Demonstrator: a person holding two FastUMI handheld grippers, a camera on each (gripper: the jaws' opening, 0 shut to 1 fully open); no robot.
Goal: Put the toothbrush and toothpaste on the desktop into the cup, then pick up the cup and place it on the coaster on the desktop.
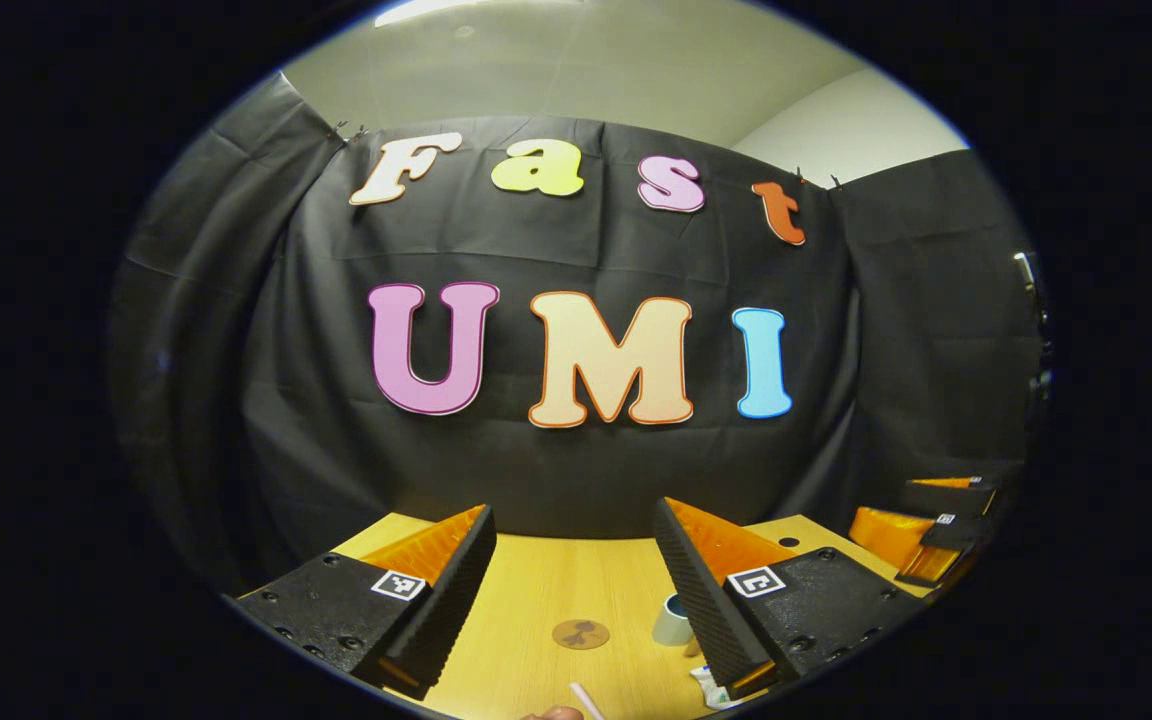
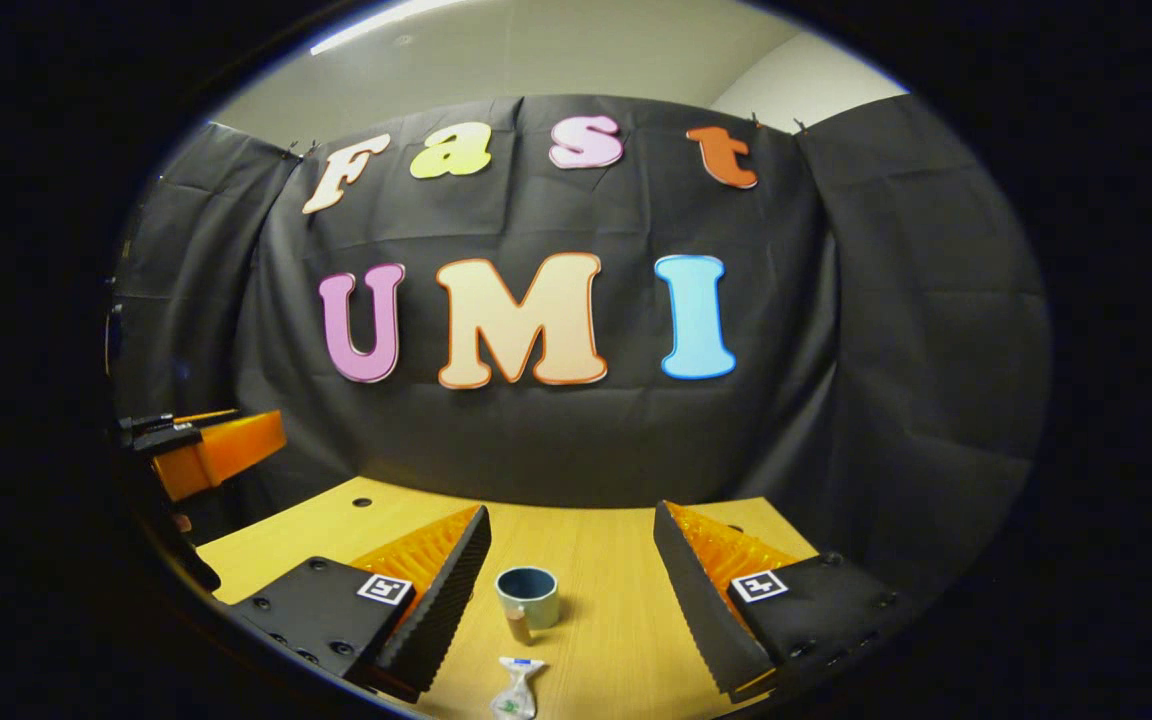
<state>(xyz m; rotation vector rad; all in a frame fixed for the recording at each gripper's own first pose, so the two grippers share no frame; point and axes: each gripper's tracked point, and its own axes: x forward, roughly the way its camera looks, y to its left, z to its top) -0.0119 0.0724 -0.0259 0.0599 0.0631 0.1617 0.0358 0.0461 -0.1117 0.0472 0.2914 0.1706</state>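
Toothpaste (image 2: 517,688) lies near on the desktop (image 2: 616,590) between the wide-apart fingers of my right gripper (image 2: 572,600), with the cup (image 2: 527,597) upright just beyond it. My left gripper (image 1: 576,600) is also spread, holding nothing, the coaster (image 1: 580,633) between its fingers.
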